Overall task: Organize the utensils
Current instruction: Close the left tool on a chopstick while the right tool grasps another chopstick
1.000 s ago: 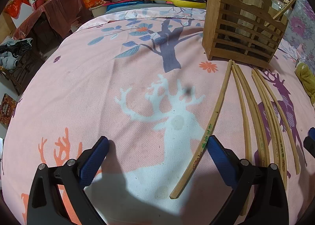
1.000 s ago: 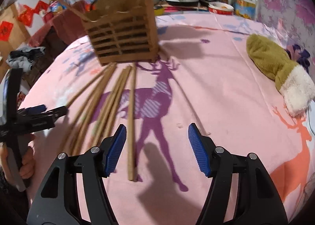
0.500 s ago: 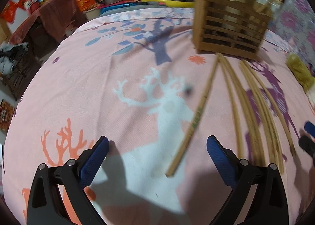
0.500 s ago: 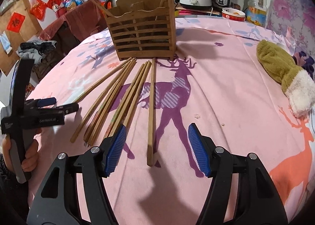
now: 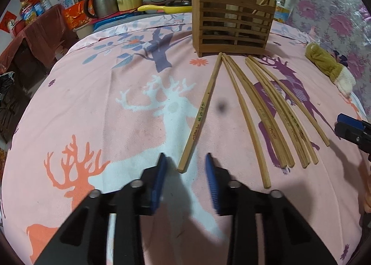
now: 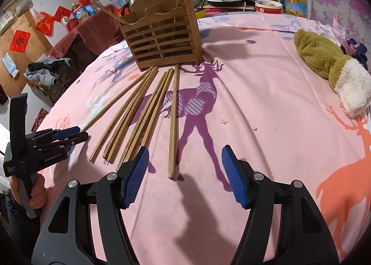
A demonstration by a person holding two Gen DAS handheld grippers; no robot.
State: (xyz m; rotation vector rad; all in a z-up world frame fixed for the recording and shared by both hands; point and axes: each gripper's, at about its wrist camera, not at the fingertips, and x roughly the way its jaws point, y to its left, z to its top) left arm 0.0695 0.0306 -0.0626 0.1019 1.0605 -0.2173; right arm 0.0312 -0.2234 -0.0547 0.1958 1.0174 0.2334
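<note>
Left tongs (image 5: 186,173) have narrowed, the leftmost chopstick's (image 5: 201,114) end lying just ahead.

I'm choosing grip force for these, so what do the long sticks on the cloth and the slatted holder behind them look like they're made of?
The long tan chopsticks look like bamboo or light wood, matte and unvarnished, with green printed characters on the leftmost one; which of the two I cannot tell. The brown slatted utensil holder looks like wood, a darker, slightly worn finish, built from thin horizontal slats. Both seem rigid.
</note>
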